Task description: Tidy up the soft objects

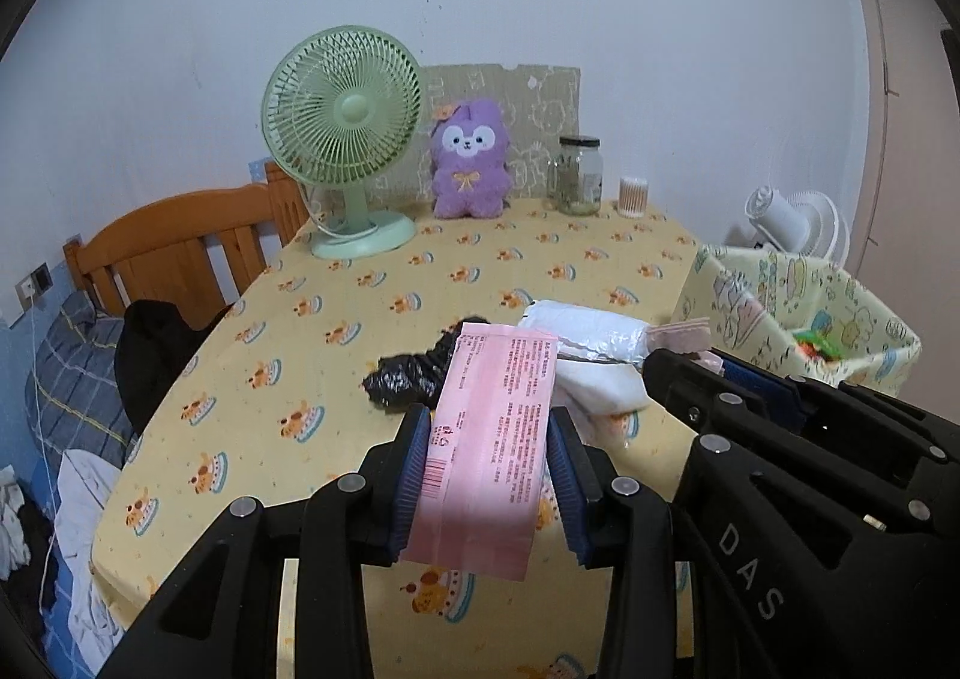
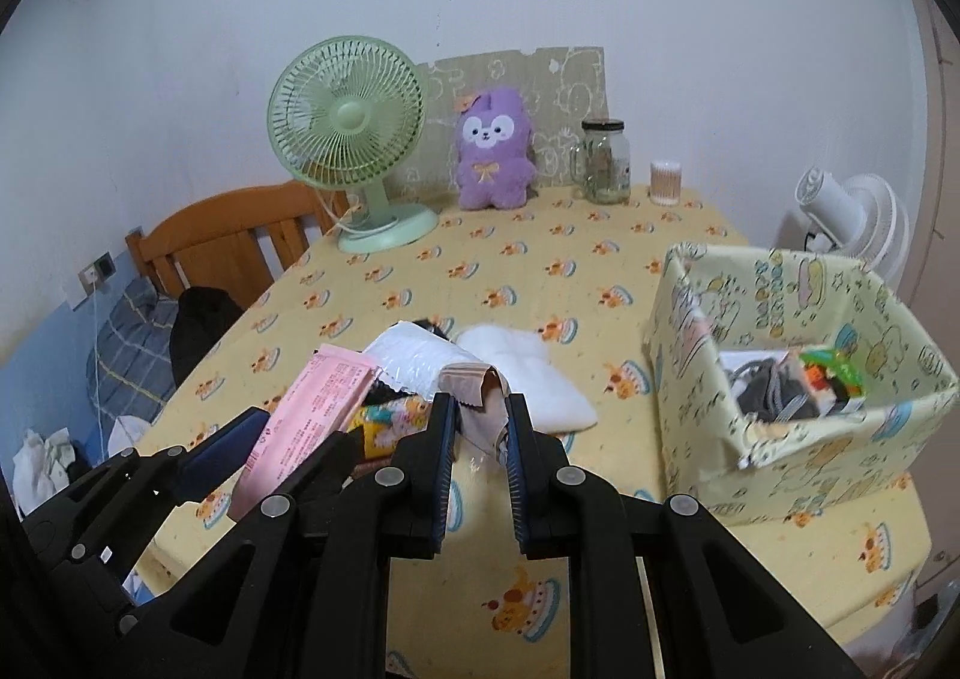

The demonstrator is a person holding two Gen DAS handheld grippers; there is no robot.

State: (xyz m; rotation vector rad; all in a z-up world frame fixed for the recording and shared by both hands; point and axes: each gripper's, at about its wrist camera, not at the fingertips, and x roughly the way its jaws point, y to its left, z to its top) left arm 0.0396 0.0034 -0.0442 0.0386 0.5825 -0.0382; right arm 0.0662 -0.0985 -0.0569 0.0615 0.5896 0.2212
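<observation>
My left gripper (image 1: pixel 489 418) is shut on a pink soft packet (image 1: pixel 489 439) and holds it above the table; the packet also shows in the right wrist view (image 2: pixel 312 409). My right gripper (image 2: pixel 479 406) is shut on a small beige-pink packet (image 2: pixel 480 391) over the pile. On the table lie a white plastic pack (image 1: pixel 591 334), a white soft cloth (image 2: pixel 528 379), a black plastic bag (image 1: pixel 408 373) and a colourful packet (image 2: pixel 393 421). A yellow cartoon-print box (image 2: pixel 780 439) at the right holds several items.
A green desk fan (image 1: pixel 342 139), a purple plush toy (image 1: pixel 471 160), a glass jar (image 1: pixel 581 175) and a cotton-swab tub (image 1: pixel 633 196) stand along the table's far edge. A wooden bed headboard (image 1: pixel 174 253) is at the left. A white fan (image 2: pixel 852 217) stands behind the box.
</observation>
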